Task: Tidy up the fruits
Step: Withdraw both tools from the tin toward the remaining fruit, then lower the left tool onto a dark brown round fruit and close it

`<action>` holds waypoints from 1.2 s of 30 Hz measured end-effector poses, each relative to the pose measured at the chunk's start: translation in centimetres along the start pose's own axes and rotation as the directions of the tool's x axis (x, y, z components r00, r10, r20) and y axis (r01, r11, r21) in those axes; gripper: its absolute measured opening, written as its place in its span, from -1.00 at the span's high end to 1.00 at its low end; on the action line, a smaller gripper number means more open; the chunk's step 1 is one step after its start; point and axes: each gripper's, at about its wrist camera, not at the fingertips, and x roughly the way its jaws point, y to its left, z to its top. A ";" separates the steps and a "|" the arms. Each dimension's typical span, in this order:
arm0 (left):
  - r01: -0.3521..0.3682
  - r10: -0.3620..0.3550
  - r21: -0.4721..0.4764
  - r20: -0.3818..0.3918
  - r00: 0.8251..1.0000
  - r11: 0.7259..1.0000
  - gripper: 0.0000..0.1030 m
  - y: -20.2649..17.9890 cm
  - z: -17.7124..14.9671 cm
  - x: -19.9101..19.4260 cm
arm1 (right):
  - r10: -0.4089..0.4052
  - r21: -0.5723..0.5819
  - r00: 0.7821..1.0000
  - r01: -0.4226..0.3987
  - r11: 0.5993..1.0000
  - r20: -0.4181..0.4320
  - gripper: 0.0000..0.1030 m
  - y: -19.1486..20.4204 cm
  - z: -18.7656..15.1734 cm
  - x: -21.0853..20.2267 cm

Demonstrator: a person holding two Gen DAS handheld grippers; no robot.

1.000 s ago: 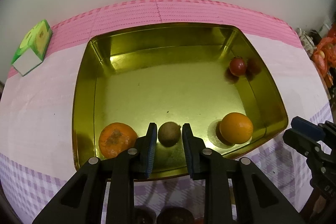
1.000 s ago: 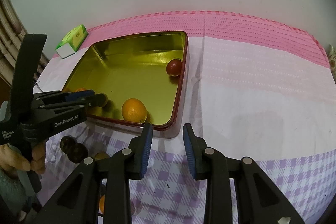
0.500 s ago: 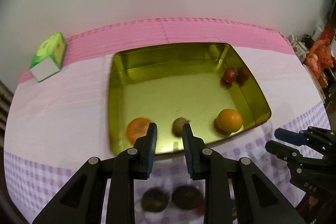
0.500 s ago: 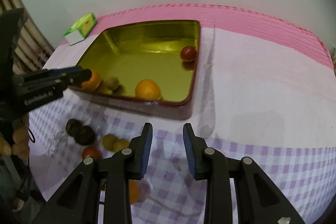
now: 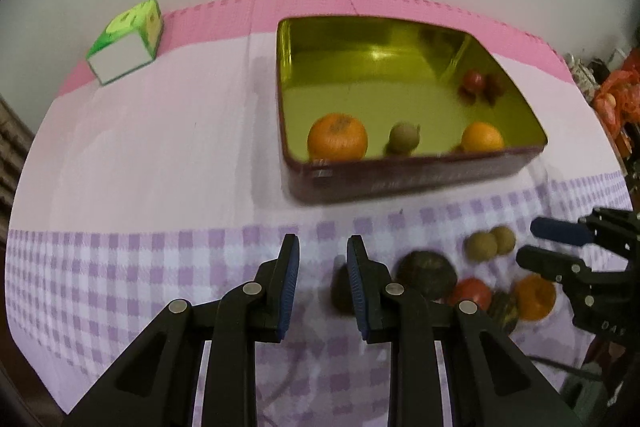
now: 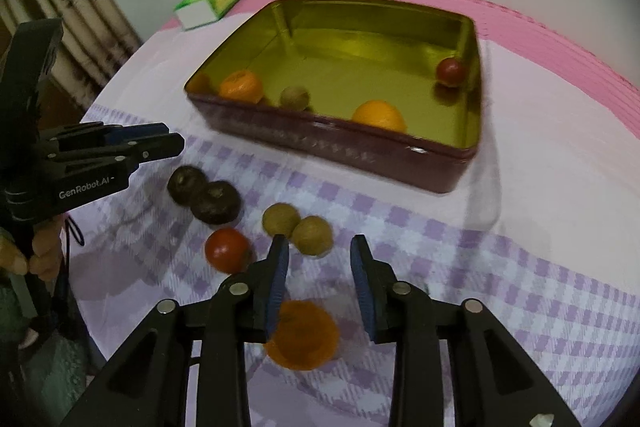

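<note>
Over on the left edge of the right wrist view, the left gripper (image 6: pixel 160 143) hangs over the checked tablecloth (image 6: pixel 460 247) with its tongs pulled narrow and nothing between them; a hand (image 6: pixel 40 251) grips its handle. Just past its tips sit two dark brown fruits (image 6: pixel 204 197), touching each other. Next comes a red tomato (image 6: pixel 227 250), then two small tan fruits (image 6: pixel 298 227) side by side. The right gripper (image 6: pixel 318 281) hovers over this pile, tongs opening, empty, with an orange (image 6: pixel 304 335) on the cloth below them. Behind it all is the gold tin (image 6: pixel 340 143), holding a mandarin (image 6: pixel 241 86) near its left corner, a small tan fruit (image 6: pixel 295 97), another orange (image 6: pixel 379 115) and a red fruit (image 6: pixel 451 71) at the right wall. A green box (image 6: pixel 210 1) sits well behind the tin's left side.
</note>
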 end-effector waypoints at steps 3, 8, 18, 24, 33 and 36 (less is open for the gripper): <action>0.017 -0.017 0.006 -0.021 1.000 1.000 0.49 0.3 -0.7 0.1 | 0.002 -0.027 1.000 -0.003 1.000 -0.019 0.33 0.4 0.1 0.6; 0.032 -0.031 0.030 -0.033 0.999 0.999 0.47 0.2 -1.5 0.0 | 0.006 -0.073 0.999 -0.009 0.997 -0.041 0.30 1.0 0.5 1.6; 0.047 -0.045 0.048 -0.043 0.998 0.998 0.37 0.1 -2.3 -0.1 | -0.005 -0.143 0.997 -0.007 0.990 -0.079 0.26 2.2 1.7 3.9; 0.057 -0.055 0.058 -0.050 0.997 0.997 0.37 -0.1 -2.5 -0.2 | -0.013 -0.162 0.998 0.002 0.987 -0.067 0.14 2.4 2.2 4.3; 0.063 -0.061 0.049 -0.045 0.997 0.997 0.36 -0.3 -2.7 0.0 | -0.028 -0.134 0.999 0.022 0.991 -0.046 0.24 1.9 1.8 4.1; 0.067 -0.065 0.047 -0.047 0.997 0.997 0.36 -0.2 -2.7 0.0 | -0.042 -0.095 0.998 0.038 0.995 -0.039 0.24 1.1 1.5 3.8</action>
